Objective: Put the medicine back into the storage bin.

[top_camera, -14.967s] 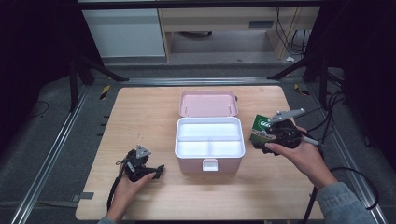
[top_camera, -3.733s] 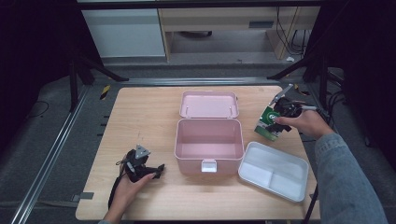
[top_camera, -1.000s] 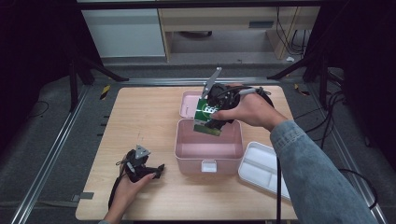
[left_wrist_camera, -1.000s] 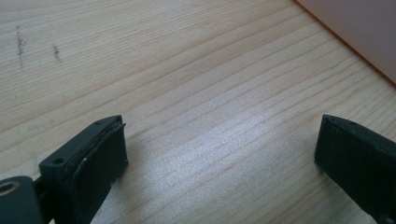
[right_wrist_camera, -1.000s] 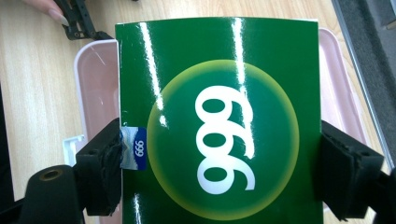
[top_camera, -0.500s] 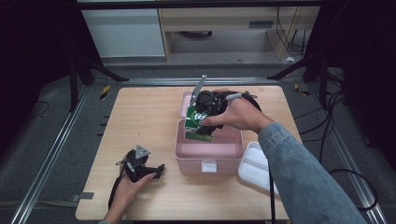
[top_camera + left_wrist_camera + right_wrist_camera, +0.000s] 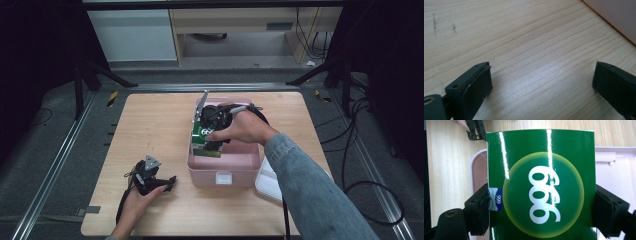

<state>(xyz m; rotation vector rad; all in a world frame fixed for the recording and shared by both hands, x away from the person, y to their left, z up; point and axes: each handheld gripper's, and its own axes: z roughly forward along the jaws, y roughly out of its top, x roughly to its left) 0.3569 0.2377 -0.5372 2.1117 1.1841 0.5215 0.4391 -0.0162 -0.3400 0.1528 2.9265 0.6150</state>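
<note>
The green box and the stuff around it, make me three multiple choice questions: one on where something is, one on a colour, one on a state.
1. Where is the green box?
A. flat on the table by the left gripper
B. over the open pink case, held in the right gripper
C. in the white tray

2. What colour is the open case?
A. blue
B. pink
C. black

3. How does the left gripper stand?
A. shut on the box
B. shut on a cable
C. open, nothing between its jaws

Answers:
1 B: the right gripper view shows the right gripper pressing both sides of the box, with the case's rim behind it.
2 B: the high view shows its pink walls.
3 C: the left gripper view shows bare wooden table between the spread jaws.
</note>
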